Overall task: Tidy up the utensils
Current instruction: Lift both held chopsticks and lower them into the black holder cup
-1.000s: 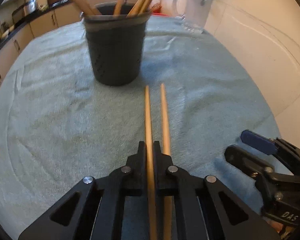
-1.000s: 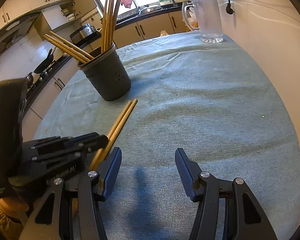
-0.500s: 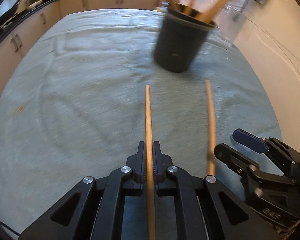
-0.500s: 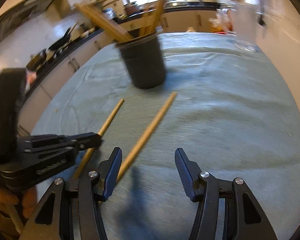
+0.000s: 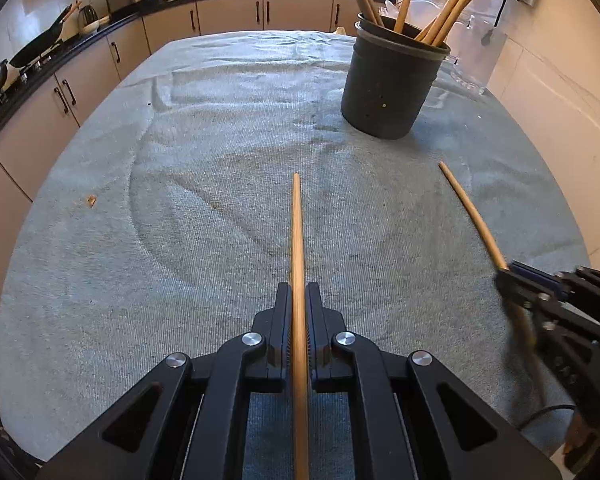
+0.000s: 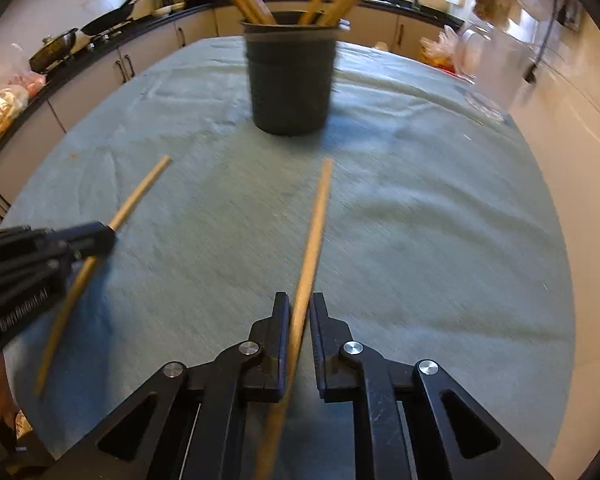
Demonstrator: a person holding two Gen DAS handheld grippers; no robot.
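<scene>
My left gripper (image 5: 298,294) is shut on a wooden chopstick (image 5: 297,236) that points forward over the teal cloth. My right gripper (image 6: 299,304) is shut on a second chopstick (image 6: 318,220), which points at the dark holder (image 6: 291,80). The holder (image 5: 392,84) stands far right in the left wrist view and holds several wooden chopsticks. The right gripper (image 5: 512,280) with its chopstick (image 5: 468,208) shows at right in the left wrist view. The left gripper (image 6: 104,236) with its chopstick (image 6: 140,192) shows at left in the right wrist view.
The teal cloth (image 5: 180,160) covers the table. A clear glass pitcher (image 5: 476,60) stands beyond the holder by the white wall. Kitchen counters with pans (image 5: 40,52) run along the left and back. A small crumb (image 5: 90,200) lies on the cloth at left.
The right gripper has closed on the second chopstick. The two chopsticks, side by side a second ago, have drawn apart. Both grippers have swung, so the holder has shifted in each view.
</scene>
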